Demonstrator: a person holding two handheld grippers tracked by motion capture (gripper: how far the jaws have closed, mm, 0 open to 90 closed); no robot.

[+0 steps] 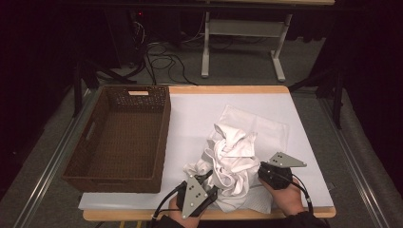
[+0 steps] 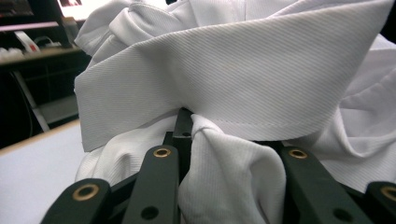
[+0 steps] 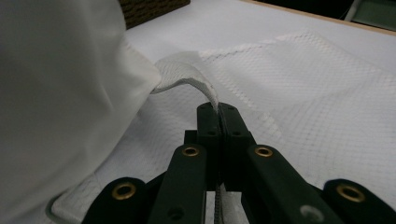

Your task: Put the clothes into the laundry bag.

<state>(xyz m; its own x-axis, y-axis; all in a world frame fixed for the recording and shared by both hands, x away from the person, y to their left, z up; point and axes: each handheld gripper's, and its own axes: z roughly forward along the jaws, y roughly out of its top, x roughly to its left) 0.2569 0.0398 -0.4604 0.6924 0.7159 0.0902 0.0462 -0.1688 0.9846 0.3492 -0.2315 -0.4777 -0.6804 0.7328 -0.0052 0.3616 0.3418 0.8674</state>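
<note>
A crumpled white garment [image 1: 230, 154] is heaped on a flat white mesh cloth [image 1: 271, 126] at the table's near middle. My left gripper [image 1: 208, 179] is at the heap's near left side. In the left gripper view its jaws [image 2: 219, 135] are closed on a bunched fold of the white garment [image 2: 233, 70], which drapes over the right jaw. My right gripper [image 1: 261, 171] is at the heap's near right side. In the right gripper view it [image 3: 218, 109] is shut on a raised edge of the mesh cloth [image 3: 187, 77], and the garment [image 3: 56, 93] bulks at the left.
A brown wicker basket [image 1: 164, 128], with nothing inside, stands on the left of the white table cover [image 1: 195, 114]. The table's wooden front edge [image 1: 119, 214] is just below the hands. A white stand and cables are on the floor beyond the table.
</note>
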